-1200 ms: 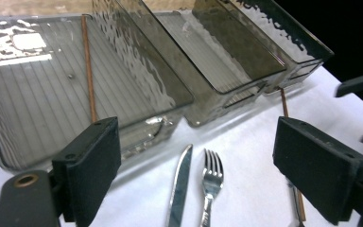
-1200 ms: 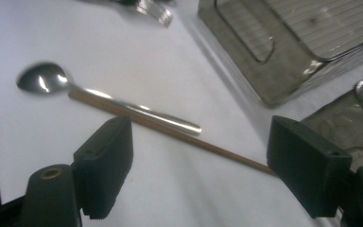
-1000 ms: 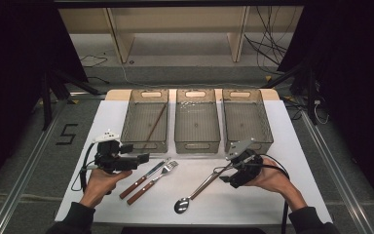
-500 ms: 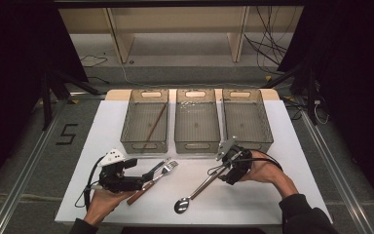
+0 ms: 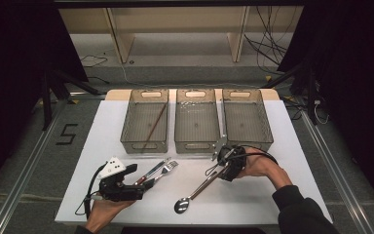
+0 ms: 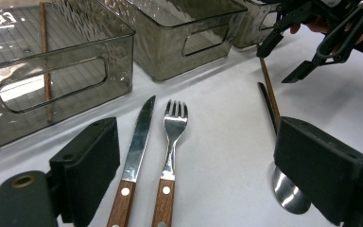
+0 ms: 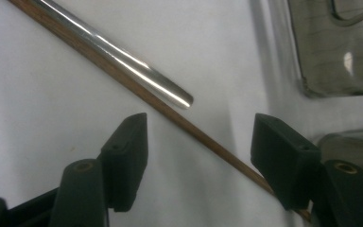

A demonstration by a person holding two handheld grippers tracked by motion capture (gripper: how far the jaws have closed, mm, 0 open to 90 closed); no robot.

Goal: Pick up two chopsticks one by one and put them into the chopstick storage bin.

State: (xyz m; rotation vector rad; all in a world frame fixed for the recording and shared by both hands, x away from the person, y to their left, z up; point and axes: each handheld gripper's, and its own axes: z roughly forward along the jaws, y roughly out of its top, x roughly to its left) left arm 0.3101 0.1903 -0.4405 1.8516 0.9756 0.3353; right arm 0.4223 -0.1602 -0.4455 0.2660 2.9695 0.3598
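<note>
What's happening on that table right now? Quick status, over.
Right tool open, just been closing, straddling the chopstick beside the spoon. Left tool open over knife and fork. Nothing in the way.

Brown chopstick [image 7: 203, 137]; silver spoon [image 5: 195, 193]; smoky-grey bins [image 5: 196, 122]; white table [image 5: 292, 146]; black jaws.

- Bare table [image 5: 282, 190] lies to my right, open for passing.
- Three bins [image 5: 197, 122] wall off the far side.
- Knife [image 5: 151, 171], fork [image 5: 164, 171] and spoon [image 5: 197, 192] clutter the near middle.
</note>
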